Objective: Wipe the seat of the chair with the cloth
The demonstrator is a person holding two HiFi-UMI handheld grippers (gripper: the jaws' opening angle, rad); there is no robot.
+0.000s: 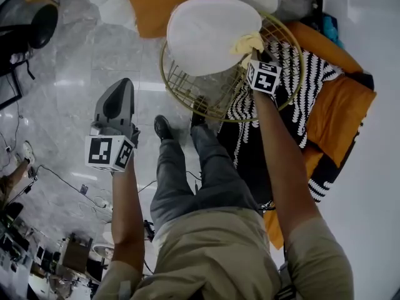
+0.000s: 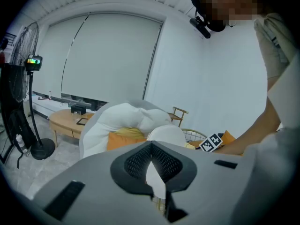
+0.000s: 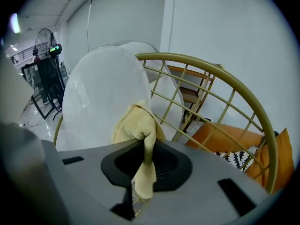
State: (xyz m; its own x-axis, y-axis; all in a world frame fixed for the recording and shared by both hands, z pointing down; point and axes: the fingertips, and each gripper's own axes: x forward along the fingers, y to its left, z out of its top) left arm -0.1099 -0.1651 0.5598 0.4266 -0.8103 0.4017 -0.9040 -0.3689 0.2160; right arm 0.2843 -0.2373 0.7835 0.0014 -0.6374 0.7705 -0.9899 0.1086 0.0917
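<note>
A round chair with a gold wire frame (image 1: pixel 284 33) carries a white seat cushion (image 1: pixel 209 33). My right gripper (image 1: pixel 253 55) is shut on a pale yellow cloth (image 1: pixel 249 42), which lies against the cushion's right edge. In the right gripper view the cloth (image 3: pixel 138 125) is bunched between the jaws, in front of the white cushion (image 3: pixel 101 93) and the gold frame (image 3: pixel 225 71). My left gripper (image 1: pixel 119 102) hovers over the floor left of the chair, jaws shut with nothing in them. The left gripper view looks toward the cushion (image 2: pixel 166 135).
An orange and white cushion pile (image 1: pixel 169 2) lies behind the chair. An orange cushion (image 1: pixel 337 111) and a black-and-white patterned one (image 1: pixel 315 80) sit at the right. The person's legs and shoes (image 1: pixel 164 127) stand before the chair. A fan (image 2: pixel 21 93) and a low wooden table (image 2: pixel 65 121) stand further off.
</note>
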